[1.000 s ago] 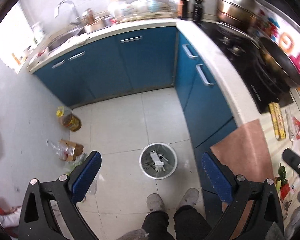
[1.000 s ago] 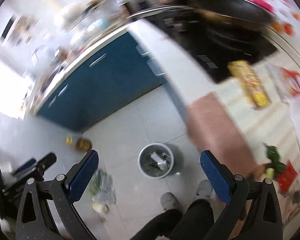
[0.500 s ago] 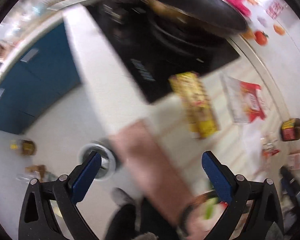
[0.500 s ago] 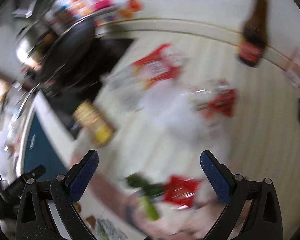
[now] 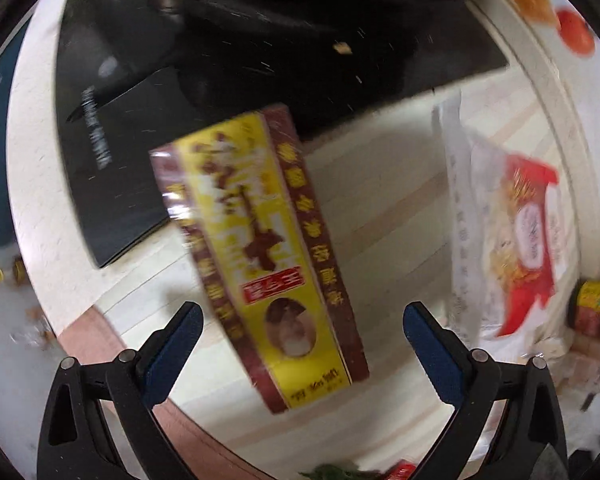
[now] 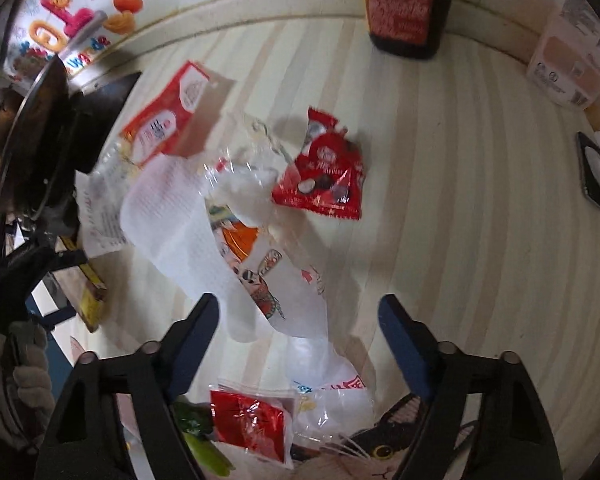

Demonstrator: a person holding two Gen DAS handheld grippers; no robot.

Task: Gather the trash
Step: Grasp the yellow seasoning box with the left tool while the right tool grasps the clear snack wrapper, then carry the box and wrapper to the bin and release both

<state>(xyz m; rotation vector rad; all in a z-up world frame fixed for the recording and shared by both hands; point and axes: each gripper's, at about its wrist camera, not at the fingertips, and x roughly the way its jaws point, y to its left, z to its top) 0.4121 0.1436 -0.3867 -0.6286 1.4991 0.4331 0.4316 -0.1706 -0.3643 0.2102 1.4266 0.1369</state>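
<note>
Black claw (image 5: pixel 302 318) frames, blue pads (image 6: pixel 404 344), silver pivot screws, both hands.

Home kitchen, cooktop (image 5: pixel 148 92), wok (image 6: pixel 32 128) (sauce bottle (image 6: pixel 404 4) too)

**Kitchen fixtures around the worktop**

A black cooktop (image 5: pixel 112 168) sits on the pale striped counter (image 6: pixel 460 208). A dark sauce bottle (image 6: pixel 404 8) stands by the back wall, well apart from a wok (image 6: pixel 40 128) at left

Bare striped counter (image 6: pixel 460 240) right of wrappers (image 6: pixel 320 176); bottle (image 6: pixel 404 8) seemingly behind.
</note>
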